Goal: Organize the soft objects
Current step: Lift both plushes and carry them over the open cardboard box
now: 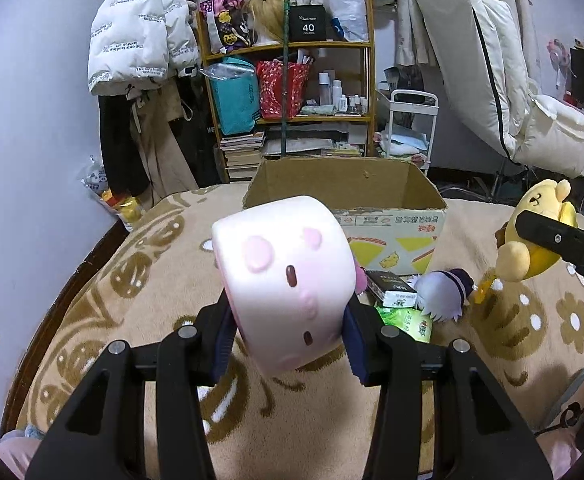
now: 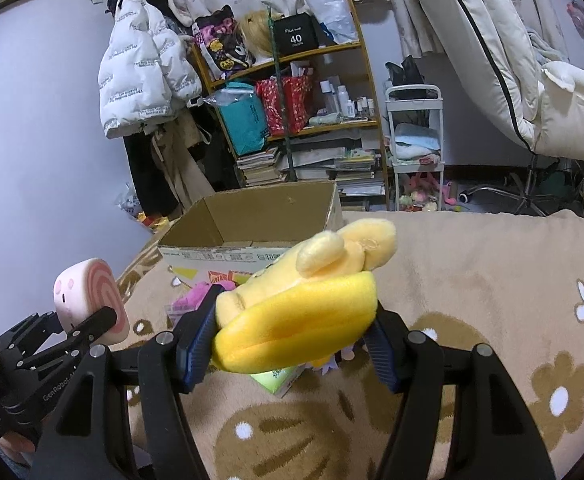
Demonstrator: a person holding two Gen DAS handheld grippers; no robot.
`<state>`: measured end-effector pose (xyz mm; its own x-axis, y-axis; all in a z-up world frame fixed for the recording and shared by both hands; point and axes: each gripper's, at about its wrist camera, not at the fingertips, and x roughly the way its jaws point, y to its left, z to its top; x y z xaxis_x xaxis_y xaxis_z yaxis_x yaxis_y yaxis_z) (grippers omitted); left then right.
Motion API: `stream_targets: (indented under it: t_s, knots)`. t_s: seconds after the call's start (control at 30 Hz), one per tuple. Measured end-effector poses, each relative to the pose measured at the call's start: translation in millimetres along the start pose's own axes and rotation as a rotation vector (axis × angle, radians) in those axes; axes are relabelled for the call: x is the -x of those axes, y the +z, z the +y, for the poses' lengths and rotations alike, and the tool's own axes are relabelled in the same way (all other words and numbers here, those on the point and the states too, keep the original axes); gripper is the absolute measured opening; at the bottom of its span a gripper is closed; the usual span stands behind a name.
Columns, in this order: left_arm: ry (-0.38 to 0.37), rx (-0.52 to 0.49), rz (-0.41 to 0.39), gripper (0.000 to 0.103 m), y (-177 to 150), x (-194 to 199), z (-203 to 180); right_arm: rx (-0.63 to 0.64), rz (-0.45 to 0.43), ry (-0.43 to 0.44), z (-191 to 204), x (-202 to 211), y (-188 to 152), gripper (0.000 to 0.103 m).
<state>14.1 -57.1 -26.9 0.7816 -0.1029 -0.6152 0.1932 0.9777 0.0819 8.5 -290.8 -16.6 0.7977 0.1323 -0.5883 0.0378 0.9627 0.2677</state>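
Cluttered bedroom, beige flower-pattern blanket over a bed, open cardboard box standing on it in front of a packed shelf. Left wrist view: left gripper has its jaws clamped on the sides of a pink roll-cake plush, held up off the blanket and short of the box, probably so it can go over the near wall and drop in. Loose items lie between gripper and box: a purple-haired plush, a dark packet, a green packet, all partly covered by the roll. At the right edge the right gripper's finger crosses a yellow plush, grip point cut off. Right wrist view: right gripper jaws pressed into the yellow plush's banana-like body, squashing it a bit, held in the air near the box; box inside looks bare where visible, floor mostly hidden. Something pink and a green packet sit under the plush, mostly blocked. Left gripper shows at lower left with the roll-cake plush. Judgement: both toys lifted, next is carrying them to the box.
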Motion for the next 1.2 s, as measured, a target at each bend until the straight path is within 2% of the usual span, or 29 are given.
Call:
stream_targets:
  t_s: [0.33,0.63,1.0,1.2]
  knots:
    - [-0.003,0.020,-0.069,0.045,24,2,13,0.074,-0.071,-0.006,14,-4,14,0.069]
    - [-0.005,-0.004,-0.132,0.045,63,-8,20,0.129,-0.151,0.016,32,-14,51,0.069]
    - [-0.030,-0.044,-0.152,0.046,105,-40,11,0.162,-0.173,0.027,42,-51,83,0.069]
    - [-0.024,-0.051,-0.143,0.046,113,-68,6,0.153,-0.184,0.037,42,-71,92,0.070]
